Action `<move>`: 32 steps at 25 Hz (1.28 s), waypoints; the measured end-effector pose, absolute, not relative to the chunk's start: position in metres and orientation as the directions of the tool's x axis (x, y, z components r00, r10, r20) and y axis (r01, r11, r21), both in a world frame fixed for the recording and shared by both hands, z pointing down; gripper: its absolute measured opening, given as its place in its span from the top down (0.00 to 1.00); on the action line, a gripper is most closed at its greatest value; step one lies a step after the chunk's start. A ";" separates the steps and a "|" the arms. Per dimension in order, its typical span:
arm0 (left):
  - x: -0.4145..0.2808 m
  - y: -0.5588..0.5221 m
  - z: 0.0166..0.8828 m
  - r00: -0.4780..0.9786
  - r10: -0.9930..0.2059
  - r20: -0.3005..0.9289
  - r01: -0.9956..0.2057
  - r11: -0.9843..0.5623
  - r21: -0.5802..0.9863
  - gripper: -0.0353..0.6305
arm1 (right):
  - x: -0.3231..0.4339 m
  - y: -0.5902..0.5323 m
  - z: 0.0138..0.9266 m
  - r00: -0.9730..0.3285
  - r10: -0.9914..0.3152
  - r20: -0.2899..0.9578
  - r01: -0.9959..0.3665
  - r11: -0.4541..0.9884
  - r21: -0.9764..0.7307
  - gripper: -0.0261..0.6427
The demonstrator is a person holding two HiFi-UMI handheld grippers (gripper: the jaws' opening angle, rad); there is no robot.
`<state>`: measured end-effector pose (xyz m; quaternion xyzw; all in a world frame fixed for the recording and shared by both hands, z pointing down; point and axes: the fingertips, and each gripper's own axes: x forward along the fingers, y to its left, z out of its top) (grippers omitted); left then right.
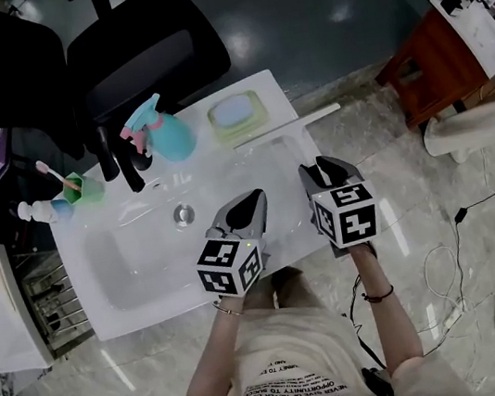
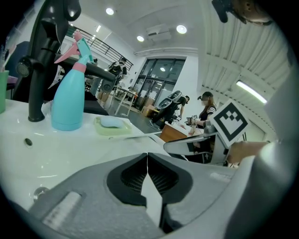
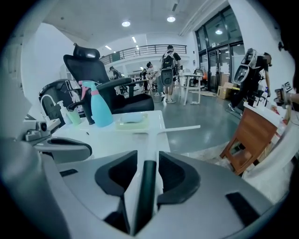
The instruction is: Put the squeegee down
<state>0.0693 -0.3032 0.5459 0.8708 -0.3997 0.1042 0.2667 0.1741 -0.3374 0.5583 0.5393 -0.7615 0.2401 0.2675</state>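
A white squeegee [image 1: 287,126] lies on the white sink counter [image 1: 266,168], its long blade across the far right edge and its dark handle [image 3: 145,186] running back toward me. My right gripper [image 1: 318,167] sits low over that handle. In the right gripper view the handle lies between the jaws of the right gripper [image 3: 147,156] with white gaps on both sides, so it is open. My left gripper [image 1: 252,199] hovers over the counter's front beside the basin, and in the left gripper view the jaws of the left gripper [image 2: 147,156] meet with nothing between them.
A turquoise spray bottle [image 1: 166,133], a black faucet [image 1: 119,157], a green soap dish [image 1: 235,114] and a green cup [image 1: 84,187] line the counter's back. The basin [image 1: 143,247] takes up the left half. A black chair [image 1: 142,45] stands behind, a wooden stool [image 1: 427,63] to the right.
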 end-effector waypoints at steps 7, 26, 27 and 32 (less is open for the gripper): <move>0.069 -0.306 0.516 0.688 -0.644 0.334 -0.726 -0.604 0.329 0.91 | 0.174 -0.335 0.527 -0.304 -0.747 0.592 -0.945 0.315 -0.089 0.78; 0.053 -0.302 0.456 0.700 -0.677 0.228 -0.714 -0.659 0.235 0.91 | 0.190 -0.314 0.464 -0.349 -0.823 0.449 -0.937 0.325 -0.132 0.95; 0.053 -0.302 0.453 0.701 -0.677 0.223 -0.713 -0.662 0.230 0.91 | 0.190 -0.312 0.461 -0.351 -0.828 0.437 -0.936 0.327 -0.132 0.95; 0.051 -0.301 0.439 0.706 -0.680 0.197 -0.708 -0.676 0.204 0.91 | 0.196 -0.306 0.448 -0.361 -0.855 0.373 -0.933 0.325 -0.157 0.95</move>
